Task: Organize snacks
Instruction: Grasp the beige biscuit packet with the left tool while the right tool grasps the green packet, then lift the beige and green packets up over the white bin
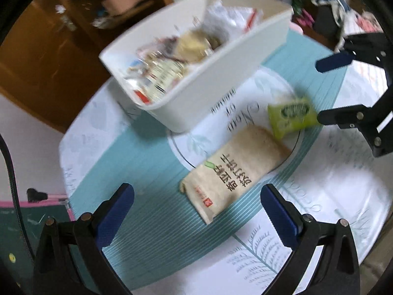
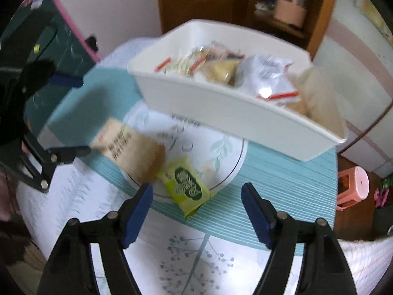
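A white bin (image 1: 211, 93) holding several snack packets stands on a round table; it also shows in the right wrist view (image 2: 245, 120). In front of it lie a tan cracker packet (image 1: 235, 172) and a small green packet (image 1: 292, 116). My left gripper (image 1: 196, 201) is open and empty, just short of the tan packet (image 2: 132, 147). My right gripper (image 2: 196, 196) is open and empty, with the green packet (image 2: 189, 184) between and just beyond its fingers. The right gripper (image 1: 319, 92) shows beside the green packet in the left wrist view.
The table wears a teal and white cloth (image 1: 152, 162). A wooden cabinet (image 2: 221, 2) stands behind the bin. A green chalkboard (image 2: 56, 46) is to the left and a pink stool (image 2: 356, 184) to the right of the table.
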`<state>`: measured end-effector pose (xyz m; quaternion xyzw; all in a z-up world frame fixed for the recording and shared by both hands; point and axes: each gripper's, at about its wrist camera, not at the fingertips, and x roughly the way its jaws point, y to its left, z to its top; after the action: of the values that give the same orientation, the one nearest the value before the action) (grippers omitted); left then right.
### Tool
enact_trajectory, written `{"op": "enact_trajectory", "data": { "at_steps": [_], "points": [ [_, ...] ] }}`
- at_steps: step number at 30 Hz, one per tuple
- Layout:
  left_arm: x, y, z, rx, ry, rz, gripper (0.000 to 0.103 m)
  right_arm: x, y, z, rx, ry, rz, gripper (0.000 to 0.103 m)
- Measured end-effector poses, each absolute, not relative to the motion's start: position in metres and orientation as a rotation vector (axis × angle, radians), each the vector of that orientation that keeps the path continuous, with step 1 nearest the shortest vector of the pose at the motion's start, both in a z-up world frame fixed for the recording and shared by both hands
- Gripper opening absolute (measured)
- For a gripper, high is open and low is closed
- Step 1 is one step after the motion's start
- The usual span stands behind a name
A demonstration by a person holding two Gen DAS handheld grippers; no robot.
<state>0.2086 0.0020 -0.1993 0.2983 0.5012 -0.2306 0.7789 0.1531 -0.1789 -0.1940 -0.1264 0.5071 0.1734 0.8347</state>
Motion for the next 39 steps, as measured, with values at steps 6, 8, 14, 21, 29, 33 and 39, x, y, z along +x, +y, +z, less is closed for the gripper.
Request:
{"op": "enact_trajectory", "data": {
  "at_steps": [6, 8, 14, 21, 29, 33, 39],
  "points": [
    [0.223, -0.009, -0.233, 0.701, 1.132, -0.554, 0.102, 0.159, -0.171, -0.233, -0.343, 1.122, 0.417, 0.064],
    [0.227, -0.011, -0.239, 0.704, 1.144, -0.572, 0.102, 0.162, -0.169, -0.242, -0.358, 1.132, 0.428, 0.060],
    [0.242, -0.018, -0.246, 0.678, 1.165, -0.610, 0.103, 0.164, -0.174, -0.241, -0.306, 1.089, 0.450, 0.050],
    [0.255, -0.021, -0.247, 0.554, 1.238, -0.675, 0.076, 0.163, -0.182, -0.237, -0.257, 1.064, 0.417, 0.043],
    [0.234, -0.031, -0.241, 0.535, 1.227, -0.567, 0.063, 0.163, -0.189, -0.235, -0.167, 1.070, 0.367, 0.040],
    [0.220, -0.029, -0.244, 0.460, 1.240, -0.491, 0.060, 0.158, -0.188, -0.235, -0.130, 1.073, 0.361, 0.040],
    [0.202, -0.017, -0.240, 0.343, 1.228, -0.390, 0.058, 0.144, -0.188, -0.233, -0.086, 1.070, 0.354, 0.040]
  ]
}}
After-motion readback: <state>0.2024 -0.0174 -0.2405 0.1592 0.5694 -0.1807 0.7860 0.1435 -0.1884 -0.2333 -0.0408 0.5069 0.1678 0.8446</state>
